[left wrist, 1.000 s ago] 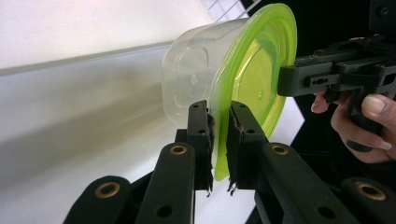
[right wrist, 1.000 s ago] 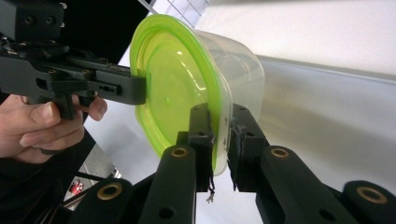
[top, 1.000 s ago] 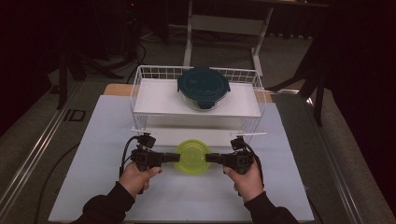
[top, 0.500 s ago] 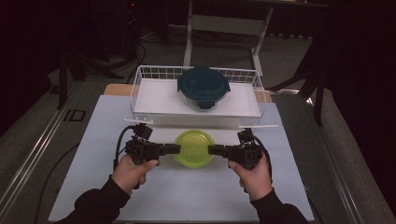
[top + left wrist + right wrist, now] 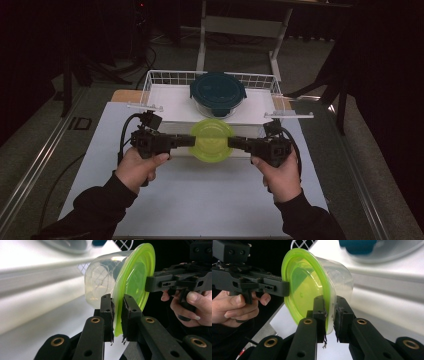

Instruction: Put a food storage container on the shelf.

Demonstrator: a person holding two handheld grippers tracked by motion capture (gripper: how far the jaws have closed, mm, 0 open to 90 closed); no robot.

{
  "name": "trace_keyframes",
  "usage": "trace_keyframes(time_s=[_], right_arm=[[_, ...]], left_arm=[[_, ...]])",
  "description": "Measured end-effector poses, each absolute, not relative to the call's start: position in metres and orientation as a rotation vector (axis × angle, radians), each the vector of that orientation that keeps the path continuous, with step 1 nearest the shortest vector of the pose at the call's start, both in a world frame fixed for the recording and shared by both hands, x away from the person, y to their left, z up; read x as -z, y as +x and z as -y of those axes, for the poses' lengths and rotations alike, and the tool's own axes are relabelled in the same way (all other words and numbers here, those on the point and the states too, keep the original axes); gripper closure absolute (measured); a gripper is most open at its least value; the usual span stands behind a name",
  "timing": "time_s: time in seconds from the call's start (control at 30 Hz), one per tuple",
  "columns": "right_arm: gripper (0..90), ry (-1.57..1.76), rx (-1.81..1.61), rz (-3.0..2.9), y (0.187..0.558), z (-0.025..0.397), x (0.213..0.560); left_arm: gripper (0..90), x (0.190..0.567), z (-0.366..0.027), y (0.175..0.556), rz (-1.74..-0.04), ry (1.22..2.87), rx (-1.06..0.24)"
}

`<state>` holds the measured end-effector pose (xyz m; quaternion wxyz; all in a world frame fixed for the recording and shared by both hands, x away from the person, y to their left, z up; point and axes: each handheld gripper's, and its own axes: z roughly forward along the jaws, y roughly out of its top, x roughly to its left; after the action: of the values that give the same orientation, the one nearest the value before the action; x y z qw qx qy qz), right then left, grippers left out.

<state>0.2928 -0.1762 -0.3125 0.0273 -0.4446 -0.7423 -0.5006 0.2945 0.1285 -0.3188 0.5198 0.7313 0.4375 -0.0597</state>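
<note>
From the high view, two hands are holding a small clear tub with a green lid point(image 5: 211, 139) between them. The left gripper point(image 5: 186, 141) is pinching the lid's left edge and the right gripper point(image 5: 236, 142) is pinching its right edge. A second ago the tub was sitting nearer the person; now it is up off the white table point(image 5: 200, 200) and farther away, right at the near side of the white wire basket point(image 5: 155, 80). So I think the tub is being carried to the basket, and it is almost there. A bigger glass box with a dark blue lid point(image 5: 218, 91) is already sitting inside the basket, at the far middle. The table is white and bare around the hands. The room behind it is dark, with a grey floor and metal legs of a stand far back.

From the left gripper view, the fingers point(image 5: 106, 312) are standing narrow, squeezing the green lid's rim point(image 5: 117, 315) between them. The clear tub is sticking out to the left, and the other gripper point(image 5: 175, 281) is gripping the far edge.

From the right gripper view, the fingers point(image 5: 319, 312) are also narrow and closed on the green rim point(image 5: 328, 315). The other hand point(image 5: 239, 307) is holding its gripper on the far side of the lid. The blue lid point(image 5: 357, 245) is showing at the top.
</note>
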Motion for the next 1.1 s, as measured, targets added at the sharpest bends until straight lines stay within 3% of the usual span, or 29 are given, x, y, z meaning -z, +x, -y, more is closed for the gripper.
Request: trace_keyframes(time_s=[0.8,1.1], right_arm=[[80.7,-1.436,1.633,2.305,0.342,0.177,0.247],[80.7,-1.502,1.609,2.277,0.365,0.180,0.243]], left_arm=[[80.7,0.256,-0.122,0.351,-1.036,1.724,0.083],[80.6,0.255,-0.115,0.378,-1.072,1.730,0.104]])
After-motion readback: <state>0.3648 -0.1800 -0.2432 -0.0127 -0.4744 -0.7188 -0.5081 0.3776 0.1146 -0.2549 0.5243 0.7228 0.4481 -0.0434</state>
